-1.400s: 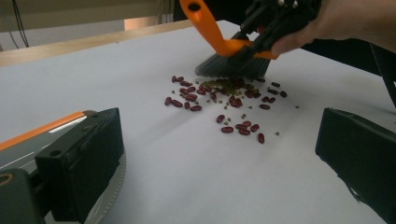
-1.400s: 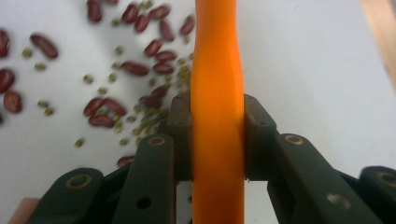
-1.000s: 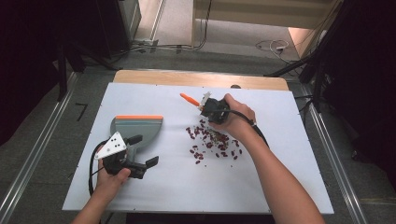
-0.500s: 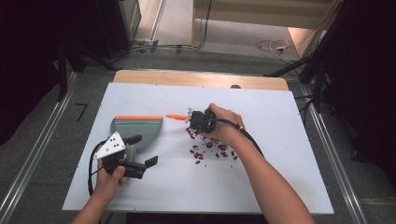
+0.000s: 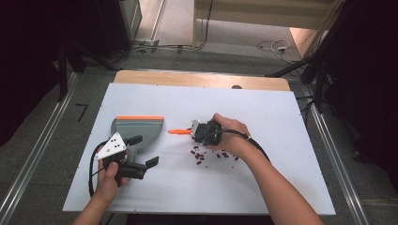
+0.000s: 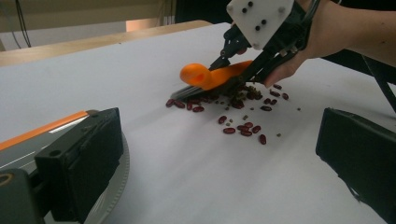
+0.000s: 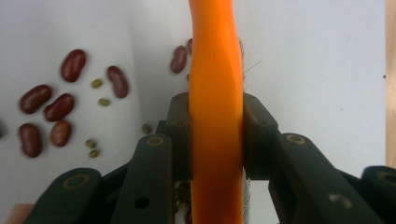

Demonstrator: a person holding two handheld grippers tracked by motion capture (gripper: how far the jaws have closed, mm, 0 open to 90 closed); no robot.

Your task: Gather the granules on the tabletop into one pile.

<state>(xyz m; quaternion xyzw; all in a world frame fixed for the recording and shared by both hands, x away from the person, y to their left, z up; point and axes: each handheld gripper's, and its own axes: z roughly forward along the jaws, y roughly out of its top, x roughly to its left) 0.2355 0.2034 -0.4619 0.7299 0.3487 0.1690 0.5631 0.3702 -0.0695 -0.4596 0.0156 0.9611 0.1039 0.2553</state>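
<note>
My right gripper (image 5: 195, 132) is shut on an orange brush (image 5: 178, 131), whose handle tip points left toward the dustpan. In the right gripper view the jaws clamp the brush (image 7: 216, 60) from both sides, over the table. Red beans (image 5: 206, 154) and small green ones (image 7: 96, 84) lie scattered under and beside that hand. The brush (image 6: 210, 77) has its bristles down at the pile's edge. A grey dustpan (image 5: 136, 129) with an orange lip lies flat at the left. My left gripper (image 5: 143, 151) is open beside the dustpan's handle, nothing between its jaws.
The white table top (image 5: 263, 187) has bare room in front and to the right. A wooden strip (image 5: 202, 79) runs along its far edge. Each gripper trails a black cable (image 5: 91, 168). Dark frames and floor cables surround the table.
My right gripper has carried the brush left and nearer to the person, across the bean pile. The beans now lie more bunched under the hand. The left gripper has stayed put.
</note>
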